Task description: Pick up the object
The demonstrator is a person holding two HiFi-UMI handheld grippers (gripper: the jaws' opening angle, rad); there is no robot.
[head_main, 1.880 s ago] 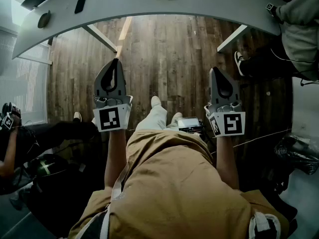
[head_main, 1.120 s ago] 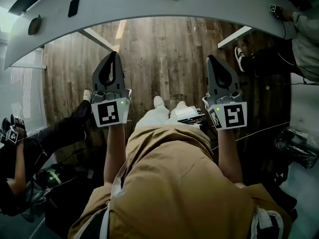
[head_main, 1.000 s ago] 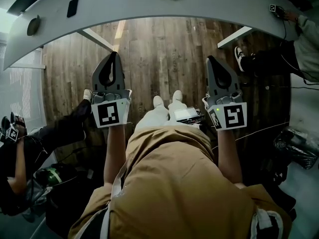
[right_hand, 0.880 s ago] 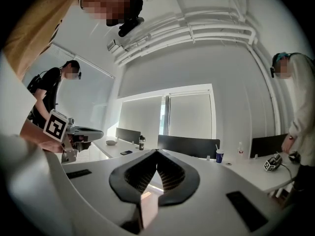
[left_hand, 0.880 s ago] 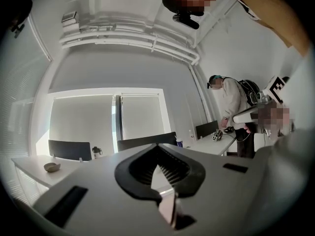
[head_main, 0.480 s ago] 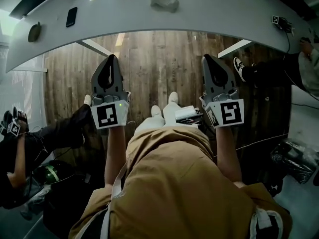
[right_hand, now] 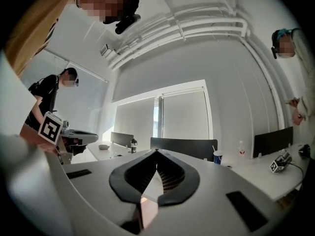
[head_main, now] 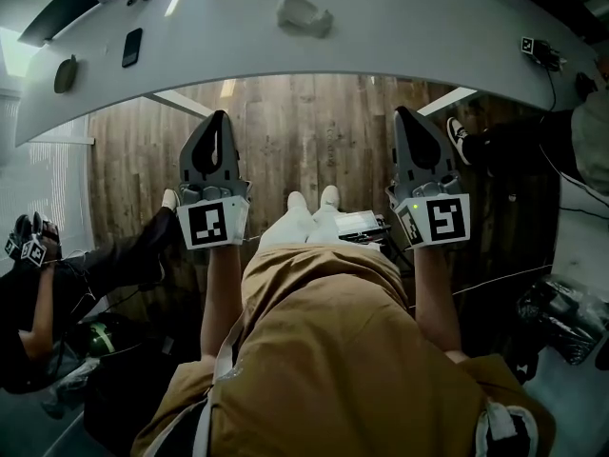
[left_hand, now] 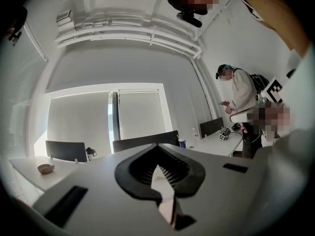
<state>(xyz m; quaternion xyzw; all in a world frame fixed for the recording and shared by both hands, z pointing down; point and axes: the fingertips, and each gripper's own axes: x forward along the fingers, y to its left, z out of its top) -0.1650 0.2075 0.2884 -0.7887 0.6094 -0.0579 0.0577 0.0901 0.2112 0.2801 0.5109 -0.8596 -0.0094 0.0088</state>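
A white curved table [head_main: 400, 27] lies ahead across the top of the head view. On it rests a pale, rounded lump of an object [head_main: 304, 14]. My left gripper [head_main: 221, 115] and right gripper [head_main: 404, 112] are held level over the wooden floor, just short of the table's near edge. Both are shut with nothing between their jaws. The left gripper view shows the closed left gripper [left_hand: 158, 146] facing dark chairs and a window. In the right gripper view the right gripper [right_hand: 157, 151] has its tips together too.
A dark phone [head_main: 131, 46] and a brown bowl [head_main: 65, 72] lie on the table's left part, and a marker cube [head_main: 536, 50] at its right end. Table legs [head_main: 186, 103] stand underneath. A person [head_main: 38, 284] is at the left, another [head_main: 590, 112] at the right.
The table has come closer, and more of its top shows. Both grippers, still shut, have moved forward with the person's steps. The person at the left has shifted.
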